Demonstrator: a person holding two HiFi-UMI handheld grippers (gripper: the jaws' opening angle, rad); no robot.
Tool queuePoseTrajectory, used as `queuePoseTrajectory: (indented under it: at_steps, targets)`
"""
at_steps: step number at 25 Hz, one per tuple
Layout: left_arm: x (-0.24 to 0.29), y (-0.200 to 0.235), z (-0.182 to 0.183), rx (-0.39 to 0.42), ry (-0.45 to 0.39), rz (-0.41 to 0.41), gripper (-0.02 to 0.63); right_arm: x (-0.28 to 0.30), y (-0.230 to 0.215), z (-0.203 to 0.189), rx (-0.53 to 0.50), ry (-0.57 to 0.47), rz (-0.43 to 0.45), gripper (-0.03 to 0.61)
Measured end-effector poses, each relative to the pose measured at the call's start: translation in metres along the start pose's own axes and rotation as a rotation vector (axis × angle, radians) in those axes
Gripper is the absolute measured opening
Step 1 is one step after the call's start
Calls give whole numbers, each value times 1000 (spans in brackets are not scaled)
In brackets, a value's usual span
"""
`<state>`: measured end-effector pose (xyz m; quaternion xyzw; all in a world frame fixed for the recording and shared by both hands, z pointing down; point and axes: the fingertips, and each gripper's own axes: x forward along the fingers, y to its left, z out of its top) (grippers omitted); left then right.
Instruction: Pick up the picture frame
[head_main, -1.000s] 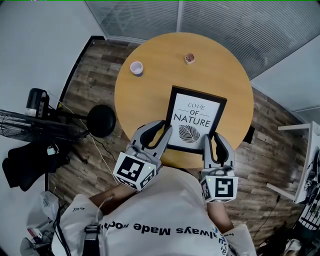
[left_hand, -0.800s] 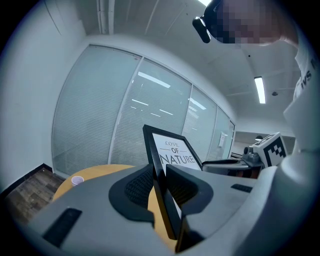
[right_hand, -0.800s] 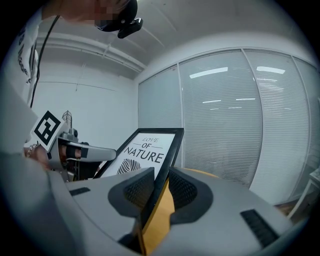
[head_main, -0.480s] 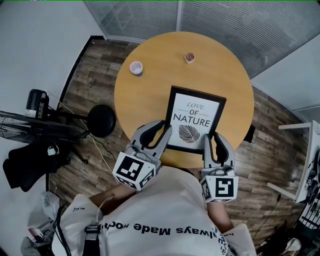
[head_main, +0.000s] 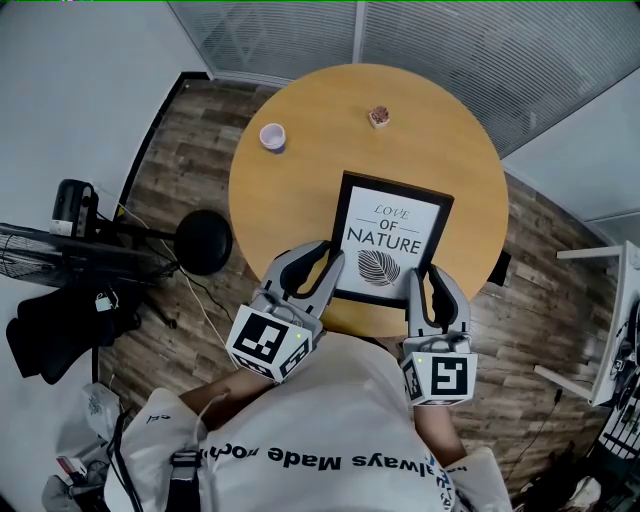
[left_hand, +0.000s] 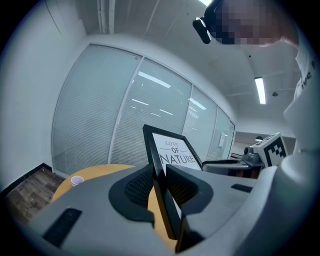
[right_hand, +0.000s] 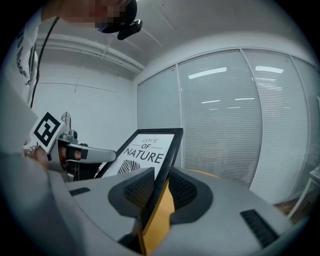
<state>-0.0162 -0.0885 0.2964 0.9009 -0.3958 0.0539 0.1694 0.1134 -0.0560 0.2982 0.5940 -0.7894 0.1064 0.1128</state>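
A black picture frame (head_main: 392, 240) with a white "LOVE OF NATURE" print lies on the round wooden table (head_main: 300, 180), toward its near edge. My left gripper (head_main: 328, 256) is at the frame's near left corner. In the left gripper view the frame's black edge (left_hand: 161, 200) runs between the two pads, and the left gripper (left_hand: 160, 186) is shut on it. My right gripper (head_main: 429, 276) is at the near right corner. In the right gripper view the frame (right_hand: 145, 152) also stands between the pads, held by the right gripper (right_hand: 159, 187).
A small white cup (head_main: 272, 135) and a small brown object (head_main: 378, 117) sit on the far part of the table. A black round stool (head_main: 202, 241) and a fan with cables stand on the floor to the left. Glass partitions run behind the table.
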Motion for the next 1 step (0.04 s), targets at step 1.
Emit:
queuePoseTrajectory:
  at_steps: [1]
  targets:
    - [0,0,0,1,1,1,94,0,0,0,0,0,0,103]
